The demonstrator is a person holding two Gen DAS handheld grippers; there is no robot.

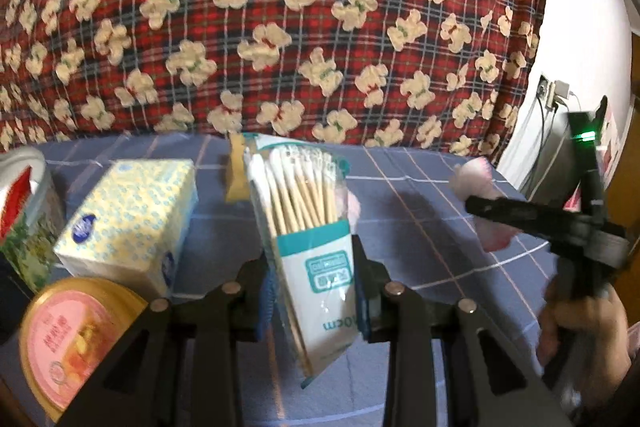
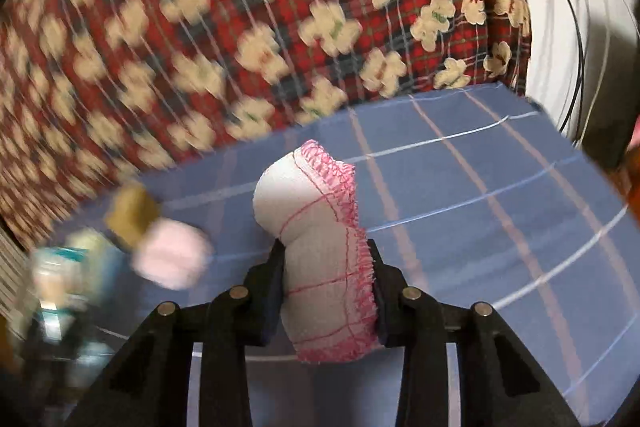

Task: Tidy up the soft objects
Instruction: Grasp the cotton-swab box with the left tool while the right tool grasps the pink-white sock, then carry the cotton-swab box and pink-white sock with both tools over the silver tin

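White cloth (image 2: pixel 324 255) with pink stitched edging sits folded between the pads of the right gripper (image 2: pixel 330 291), which is closed tight on its lower half; the upper half bulges free above the blue checked sheet (image 2: pixel 500 219). The left gripper (image 1: pixel 314 291) is closed on a packet of cotton swabs (image 1: pixel 308 227), held upright over the same sheet. Just left of the packet stand a yellow tissue box (image 1: pixel 128 219), a round tin (image 1: pixel 76 339) and a can (image 1: pixel 28 219); a red plaid blanket (image 1: pixel 280 27) rises behind. A pink pad (image 2: pixel 172 255) and a tan thing (image 2: pixel 132 211) lie on the sheet, too blurred to name. The risks I see: the cloth could unfold and slip from so narrow a grip, and the two grippers, near each other, could collide.
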